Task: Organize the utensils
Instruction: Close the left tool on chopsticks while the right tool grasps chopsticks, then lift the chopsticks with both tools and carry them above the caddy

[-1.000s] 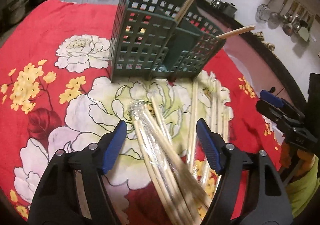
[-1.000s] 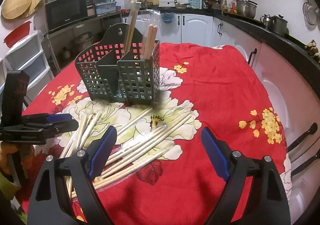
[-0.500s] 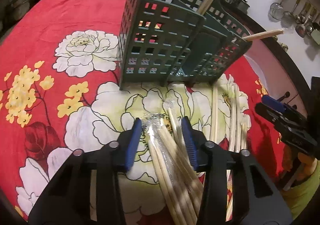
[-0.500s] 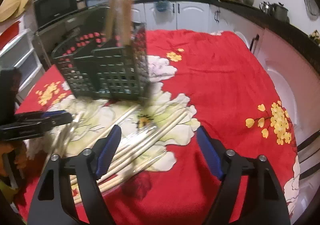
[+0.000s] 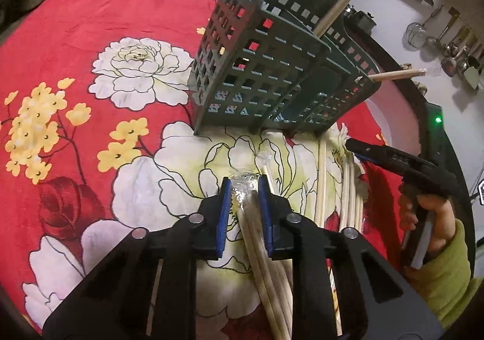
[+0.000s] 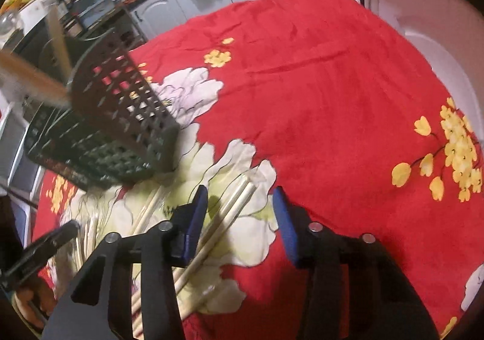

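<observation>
A: The left gripper (image 5: 244, 188) pinches the wrapped chopsticks (image 5: 263, 252) mid-table, before the caddy (image 5: 272, 67).
B: The right gripper (image 6: 240, 204) gapes, holding nothing. Slick wrap could slip.

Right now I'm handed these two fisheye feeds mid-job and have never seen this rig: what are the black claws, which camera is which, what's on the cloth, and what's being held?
Each black claw is a handheld two-finger gripper worked by a person, with a camera looking along its blue-padded fingers. One picture looks out from the left gripper, which is closed on a plastic-wrapped bundle of chopsticks. The other looks out from the right gripper, open over loose chopsticks and gripping nothing. On the red floral tablecloth stands a dark green utensil basket with some sticks already in it; more wooden sticks lie before it. That view is blurred.
</observation>
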{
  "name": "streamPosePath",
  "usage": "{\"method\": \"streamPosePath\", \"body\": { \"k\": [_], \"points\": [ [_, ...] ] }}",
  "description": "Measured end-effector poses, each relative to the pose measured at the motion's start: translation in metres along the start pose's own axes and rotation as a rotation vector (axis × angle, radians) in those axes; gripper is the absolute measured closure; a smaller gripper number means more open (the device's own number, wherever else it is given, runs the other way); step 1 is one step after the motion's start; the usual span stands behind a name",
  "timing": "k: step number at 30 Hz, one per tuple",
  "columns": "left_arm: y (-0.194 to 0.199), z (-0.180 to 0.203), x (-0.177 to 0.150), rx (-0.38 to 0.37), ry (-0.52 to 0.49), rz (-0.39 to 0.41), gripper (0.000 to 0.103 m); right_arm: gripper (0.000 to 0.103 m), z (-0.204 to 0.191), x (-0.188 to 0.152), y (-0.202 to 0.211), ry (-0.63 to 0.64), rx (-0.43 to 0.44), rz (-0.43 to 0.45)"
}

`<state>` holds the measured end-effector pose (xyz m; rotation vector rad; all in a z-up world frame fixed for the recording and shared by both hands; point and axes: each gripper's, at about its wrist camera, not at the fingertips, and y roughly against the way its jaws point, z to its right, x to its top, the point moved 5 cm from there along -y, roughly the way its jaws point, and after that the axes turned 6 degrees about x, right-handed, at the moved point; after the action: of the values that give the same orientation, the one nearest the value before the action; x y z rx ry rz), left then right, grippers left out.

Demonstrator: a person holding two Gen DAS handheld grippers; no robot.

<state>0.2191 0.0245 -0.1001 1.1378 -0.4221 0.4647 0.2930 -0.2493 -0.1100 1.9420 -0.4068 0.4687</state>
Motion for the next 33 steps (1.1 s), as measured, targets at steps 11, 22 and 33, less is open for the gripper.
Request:
{"method": "streamPosePath", "body": {
  "k": [11,22,33],
  "points": [
    [0.013,-0.024,0.000,-0.057,0.062,-0.014,0.101,0.087,0.001,0.007,-0.001,0.000,-0.003,0.002],
    [0.014,-0.004,0.002,-0.037,-0.010,-0.003,0.077,0.088,-0.006,0.005,0.026,0.032,0.026,0.062],
    [0.007,0.005,0.000,-0.011,-0.043,-0.009,0.102,0.090,-0.031,0.005,0.073,0.106,0.082,0.156]
  ]
}}
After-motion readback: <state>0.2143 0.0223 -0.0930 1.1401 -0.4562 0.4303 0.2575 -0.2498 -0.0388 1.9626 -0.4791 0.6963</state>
